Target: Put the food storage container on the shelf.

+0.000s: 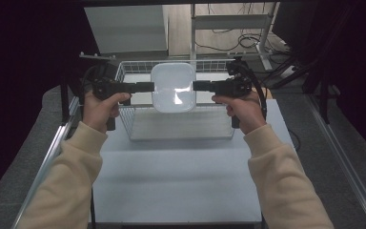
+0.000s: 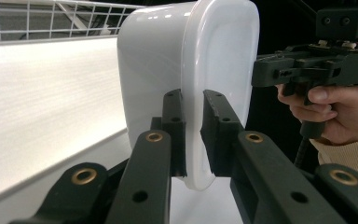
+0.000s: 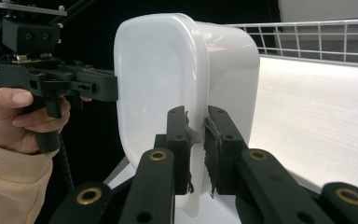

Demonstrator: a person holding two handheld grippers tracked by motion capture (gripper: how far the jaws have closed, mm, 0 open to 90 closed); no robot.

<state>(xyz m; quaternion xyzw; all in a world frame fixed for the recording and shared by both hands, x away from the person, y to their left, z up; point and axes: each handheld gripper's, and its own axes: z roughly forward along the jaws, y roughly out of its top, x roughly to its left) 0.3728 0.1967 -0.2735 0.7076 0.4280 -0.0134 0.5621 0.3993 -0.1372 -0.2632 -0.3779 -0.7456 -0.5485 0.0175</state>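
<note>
The left gripper [image 1: 148, 87] pinches the left rim of a white plastic tub [image 1: 173, 87], its two black jaws closed flat on either side of the thin lip, as the left gripper view shows close up [image 2: 193, 135]. The right gripper [image 1: 198, 86] does the same on the opposite rim, jaws clamped on the lip with worn, frayed pads [image 3: 213, 144] pressed against the plastic [image 3: 196, 144]. Between the two, the tub [image 2: 186, 70] hangs level and open side up above a white wire basket [image 1: 126, 119], over the basket's far half and clear of its floor. A light glare sits on the tub's [image 3: 168, 79] glossy inner bottom. The person's left hand [image 1: 101, 109] and right hand [image 1: 244, 110] grip the handles from below, cream sleeves [image 1: 71, 176] running back toward the near edge. The basket stands at the far end of a pale tabletop [image 1: 176, 186], with its near side bare. Beyond the table lie a metal frame [image 1: 228, 21] and loose cables [image 1: 248, 40] on the floor.
</note>
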